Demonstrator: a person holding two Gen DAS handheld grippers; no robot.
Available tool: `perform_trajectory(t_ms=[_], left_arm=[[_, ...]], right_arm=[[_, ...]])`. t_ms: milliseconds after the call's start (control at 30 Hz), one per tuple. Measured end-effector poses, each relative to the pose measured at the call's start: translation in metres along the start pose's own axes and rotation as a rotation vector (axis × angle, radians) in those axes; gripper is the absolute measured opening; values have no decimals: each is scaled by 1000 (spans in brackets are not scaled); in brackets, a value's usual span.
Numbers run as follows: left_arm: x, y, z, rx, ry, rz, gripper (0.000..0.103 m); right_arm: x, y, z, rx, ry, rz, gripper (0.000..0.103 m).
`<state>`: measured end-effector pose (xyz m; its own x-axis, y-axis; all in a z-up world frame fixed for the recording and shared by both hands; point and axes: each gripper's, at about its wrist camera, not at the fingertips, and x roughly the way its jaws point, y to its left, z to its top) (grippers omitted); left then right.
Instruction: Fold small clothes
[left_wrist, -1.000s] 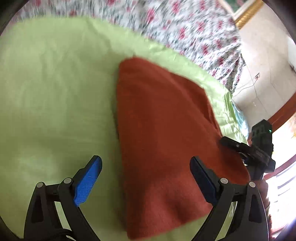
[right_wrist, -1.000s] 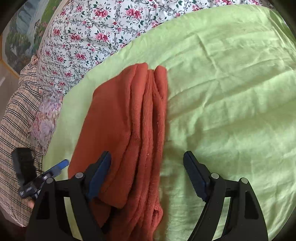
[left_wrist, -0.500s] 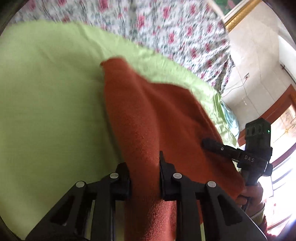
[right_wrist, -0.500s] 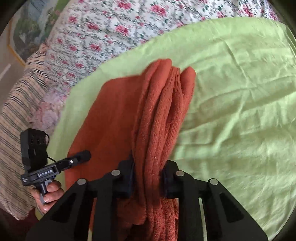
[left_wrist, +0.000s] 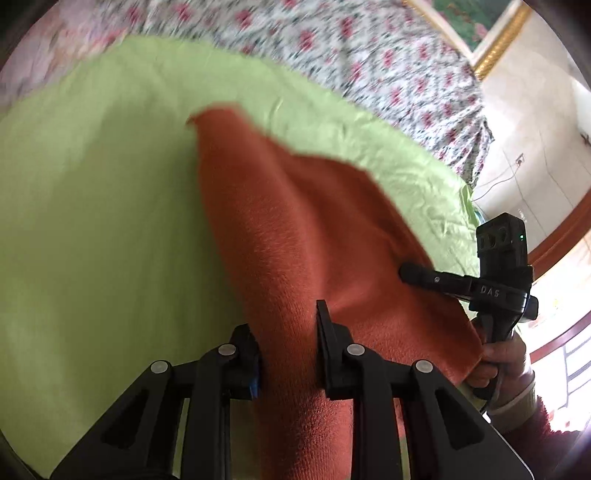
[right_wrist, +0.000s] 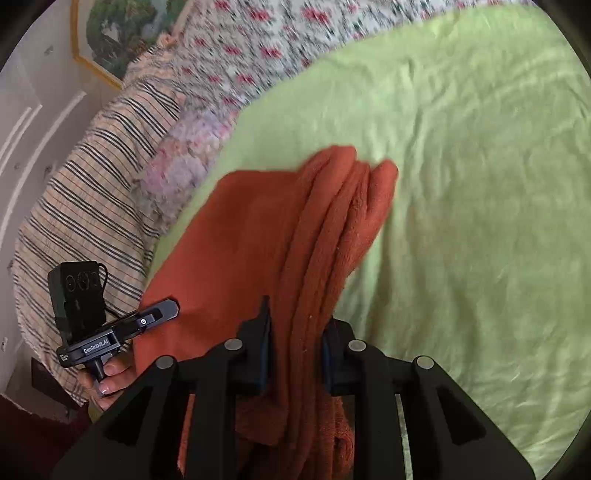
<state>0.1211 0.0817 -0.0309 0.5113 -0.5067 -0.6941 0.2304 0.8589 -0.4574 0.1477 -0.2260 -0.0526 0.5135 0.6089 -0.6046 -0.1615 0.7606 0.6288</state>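
Left wrist view: the left gripper (left_wrist: 286, 343) is clamped on the near edge of the rust-red garment (left_wrist: 295, 229), cloth bunched thick between its fingers. The garment runs away from it across the green sheet (left_wrist: 92, 221), far corner pointing toward the floral bedspread (left_wrist: 332, 44) at the far edge of the bed. Off to the right, the right gripper (left_wrist: 413, 274) shows from the side, finger tips against the same cloth near the sheet's right edge.

Right wrist view: the right gripper (right_wrist: 295, 345) is pinched tight on several stacked layers of the garment (right_wrist: 240, 229), a ridge of folds standing up between the pads. The left gripper (right_wrist: 166, 310) sits at the garment's left side, by the striped blanket (right_wrist: 92, 177); from here it cannot be told how its jaws stand.

Judging the step: both near corners are held, so this looks like the fold of the near edge over toward the far edge. To do it well, both hands should rise together and travel level, keeping the edge taut between them so the stacked layers do not slide apart. The grip on the thick side looks the one to watch: plush cloth, many layers, an inner one could slip out. Lay down edge on edge, then let go.
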Motion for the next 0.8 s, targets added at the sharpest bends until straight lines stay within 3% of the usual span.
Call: perform_trajectory(t_ms=[100,233,467,533,600,633,800], left_arm=[[5,19,2,-54,1,-68,40],[7,44,24,-95,-27,-67,60],[50,92,94,-237,-18,-139,60],[66,96,114,-258,-22,-160,57],[78,96,133,-267,-29,-160,34],[82,96,143,-256,-32,-134,13],[66,64,174,-129,-135,55,15]], right_arm=[[8,-9,-8,37,20,-27,24],[-1,-3,-7,10,12,-87,31],[-21,-2,-19,48,-50,-90,33],[-24,-3,-22,67,-57,-86,33],[-28,-3,-25,82,-66,-84,33],[-32,-3,-26,82,-70,-84,33],[-49,5,-25,59,-99,-99,33]])
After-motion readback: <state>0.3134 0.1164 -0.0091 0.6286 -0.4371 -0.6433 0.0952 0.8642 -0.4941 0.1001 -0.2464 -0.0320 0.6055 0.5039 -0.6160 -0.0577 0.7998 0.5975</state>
